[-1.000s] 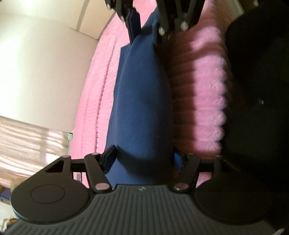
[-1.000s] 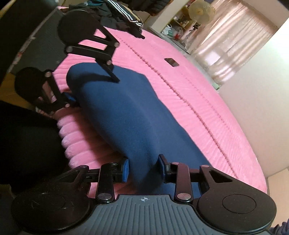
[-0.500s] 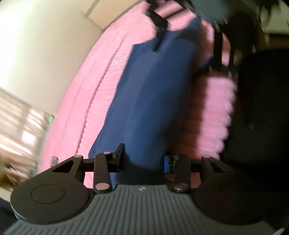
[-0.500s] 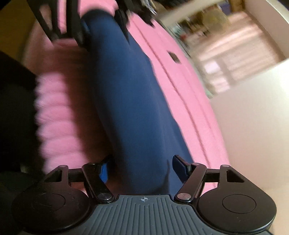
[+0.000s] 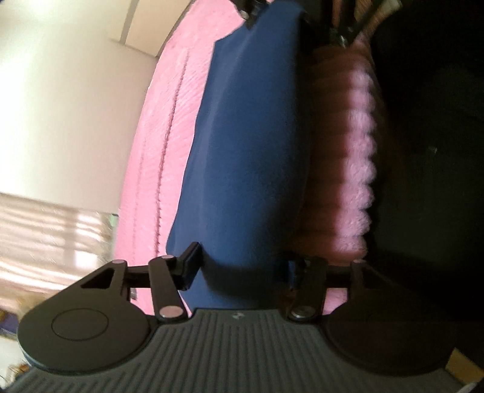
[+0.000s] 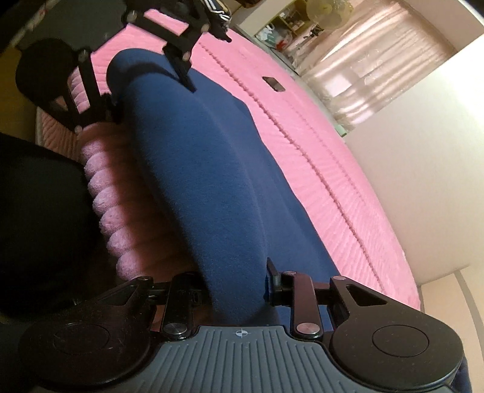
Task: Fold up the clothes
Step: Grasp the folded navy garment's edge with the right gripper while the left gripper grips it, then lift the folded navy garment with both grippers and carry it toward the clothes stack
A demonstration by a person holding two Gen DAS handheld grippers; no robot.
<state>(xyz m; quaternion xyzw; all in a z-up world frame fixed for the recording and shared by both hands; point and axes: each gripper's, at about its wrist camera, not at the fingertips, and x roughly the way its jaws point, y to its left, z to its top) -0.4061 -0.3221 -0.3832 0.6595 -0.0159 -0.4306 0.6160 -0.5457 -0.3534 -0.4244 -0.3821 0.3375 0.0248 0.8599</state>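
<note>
A dark blue garment [image 5: 251, 145] lies stretched along the near edge of a pink bed [image 5: 169, 127]. My left gripper [image 5: 242, 266] holds one end of it, the cloth bunched between its fingers. My right gripper [image 6: 236, 287] holds the opposite end, the cloth [image 6: 211, 169] running away from it up the frame. Each gripper shows in the other's view: the right one at the top of the left wrist view [image 5: 302, 27], the left one at the top left of the right wrist view [image 6: 145, 75].
The fluffy ribbed bed edge [image 6: 112, 205] runs beside the garment, with a dark area beyond it. A small dark phone [image 6: 273, 84] lies on the bed. A heap of dark clothes [image 6: 217, 18] sits at the far end. A white wall [image 6: 423, 157] and curtains border the bed.
Both grippers swung and shifted with the garment ends held between them; the views tilted and then settled. The garment stays stretched along the bed edge.
</note>
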